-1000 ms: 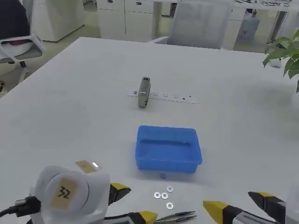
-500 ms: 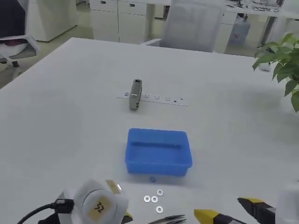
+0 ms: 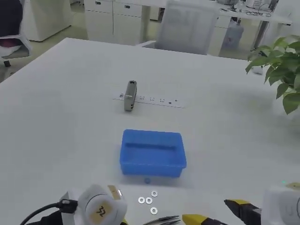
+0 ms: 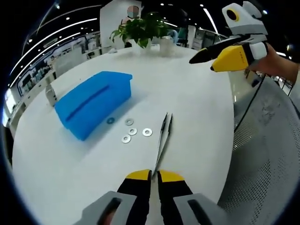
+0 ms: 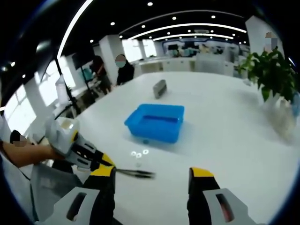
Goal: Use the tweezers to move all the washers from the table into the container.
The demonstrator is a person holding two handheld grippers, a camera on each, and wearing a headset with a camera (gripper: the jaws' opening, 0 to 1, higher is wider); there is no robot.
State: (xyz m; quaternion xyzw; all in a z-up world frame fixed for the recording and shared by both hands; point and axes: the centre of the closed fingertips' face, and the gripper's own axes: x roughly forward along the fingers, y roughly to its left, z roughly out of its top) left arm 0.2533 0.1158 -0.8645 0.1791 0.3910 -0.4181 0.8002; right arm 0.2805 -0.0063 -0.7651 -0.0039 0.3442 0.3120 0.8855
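Several washers [image 4: 147, 132] lie near tweezers [image 4: 161, 140] clamped in left gripper [image 4: 153, 175]; right gripper [image 5: 152, 176] jaws wide.

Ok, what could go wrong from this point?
The left gripper pinches the tweezers at their very back end, so they may pivot or slip when aimed at a washer.
The silver washers lie flat and close together; a tip could nudge neighbours or scatter them.
The small blue ring lies close by the blue container and is easily overlooked.
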